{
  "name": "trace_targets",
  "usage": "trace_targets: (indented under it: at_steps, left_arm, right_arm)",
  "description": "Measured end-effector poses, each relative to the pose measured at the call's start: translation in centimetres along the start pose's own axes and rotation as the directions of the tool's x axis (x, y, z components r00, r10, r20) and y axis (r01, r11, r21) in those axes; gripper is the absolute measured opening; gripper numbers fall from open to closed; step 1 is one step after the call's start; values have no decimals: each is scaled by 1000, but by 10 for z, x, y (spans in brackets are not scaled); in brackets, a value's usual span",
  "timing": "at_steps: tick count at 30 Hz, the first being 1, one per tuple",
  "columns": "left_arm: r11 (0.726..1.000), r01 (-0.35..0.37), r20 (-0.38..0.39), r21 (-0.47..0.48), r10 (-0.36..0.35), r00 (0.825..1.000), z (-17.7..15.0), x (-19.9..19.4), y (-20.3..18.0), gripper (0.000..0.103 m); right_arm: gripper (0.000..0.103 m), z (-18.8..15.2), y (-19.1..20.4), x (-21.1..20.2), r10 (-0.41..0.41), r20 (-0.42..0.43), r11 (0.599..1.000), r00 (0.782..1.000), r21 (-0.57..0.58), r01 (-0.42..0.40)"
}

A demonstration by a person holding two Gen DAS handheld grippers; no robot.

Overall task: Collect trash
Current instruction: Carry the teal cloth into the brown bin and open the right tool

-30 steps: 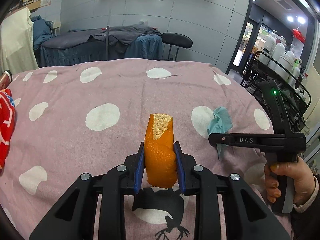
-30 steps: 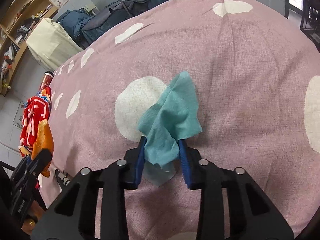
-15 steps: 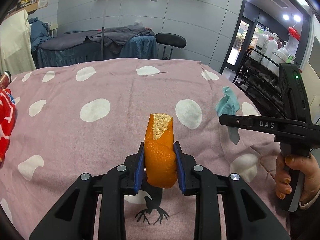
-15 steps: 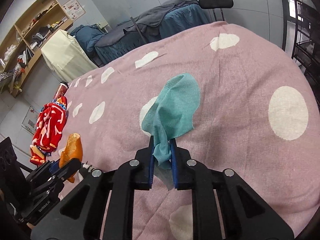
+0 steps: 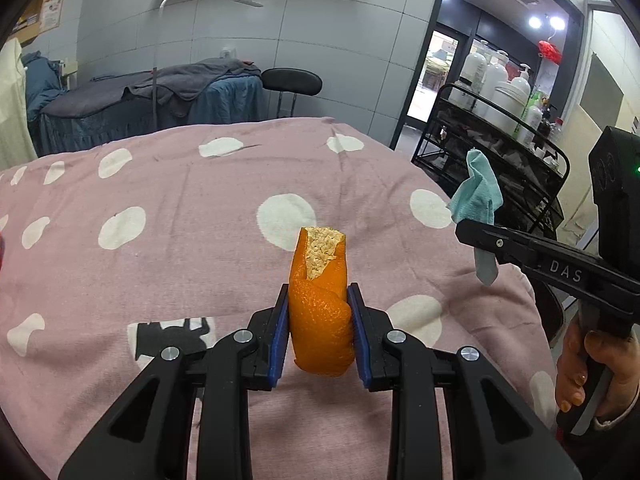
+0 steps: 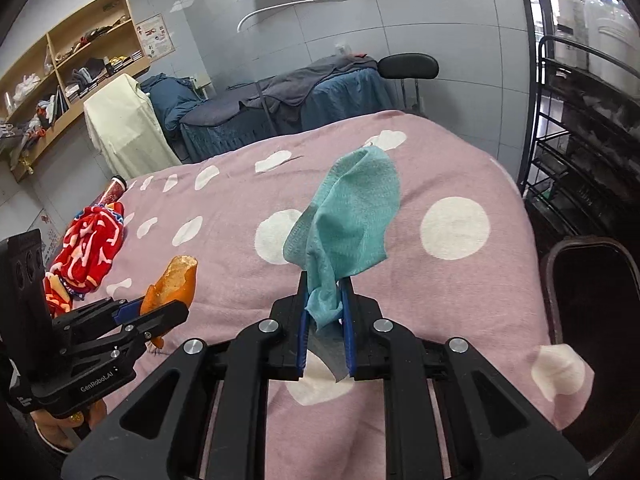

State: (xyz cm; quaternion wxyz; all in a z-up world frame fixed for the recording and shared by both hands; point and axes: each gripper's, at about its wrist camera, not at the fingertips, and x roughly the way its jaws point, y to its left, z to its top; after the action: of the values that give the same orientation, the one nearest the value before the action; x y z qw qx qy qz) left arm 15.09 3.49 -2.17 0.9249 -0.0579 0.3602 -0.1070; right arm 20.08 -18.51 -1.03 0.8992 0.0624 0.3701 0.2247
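The left gripper (image 5: 319, 322) is clamped on an orange peel (image 5: 320, 308), held upright above the pink dotted blanket (image 5: 180, 240). The right gripper (image 6: 326, 320) is clamped on a teal cloth (image 6: 352, 220), which stands up from its jaws, off the blanket. A dark bin (image 6: 592, 280) sits just beside the bed's right edge. A red cloth (image 6: 88, 244) lies on the blanket's far left

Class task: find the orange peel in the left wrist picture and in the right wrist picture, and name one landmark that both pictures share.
Left wrist view: the orange peel stands low in the centre, clamped between the left gripper fingers.
Right wrist view: the same peel is at the lower left, in that gripper, seen from the side.
Shared landmark: the teal cloth held by the right gripper.
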Motion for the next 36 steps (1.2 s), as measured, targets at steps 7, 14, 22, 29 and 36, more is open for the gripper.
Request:
trace_targets:
  at_steps: [7, 14, 22, 29, 36]
  left_arm:
    - [996, 71, -4, 55, -71, 997, -1, 5, -33, 28]
    - [983, 144, -21, 117, -143, 990, 0, 12, -68, 28]
    - [959, 215, -52, 183, -209, 977, 2, 23, -103, 28]
    - [944, 241, -66, 224, -232, 970, 6, 31, -123, 28]
    - [929, 262, -72, 261, -252, 965, 10, 34, -141, 28]
  right_arm:
    - [15, -17, -35, -39, -76, 62, 996, 995, 59, 73]
    - [15, -35, -77, -70, -168, 88, 977, 982, 147, 154]
    - [15, -47, -127, -95, -297, 90, 934, 950, 234, 270]
    - [15, -58, -174, -95, -388, 40, 888, 921, 285, 361]
    - [15, -68, -213, -74, -447, -36, 848, 894, 301, 437]
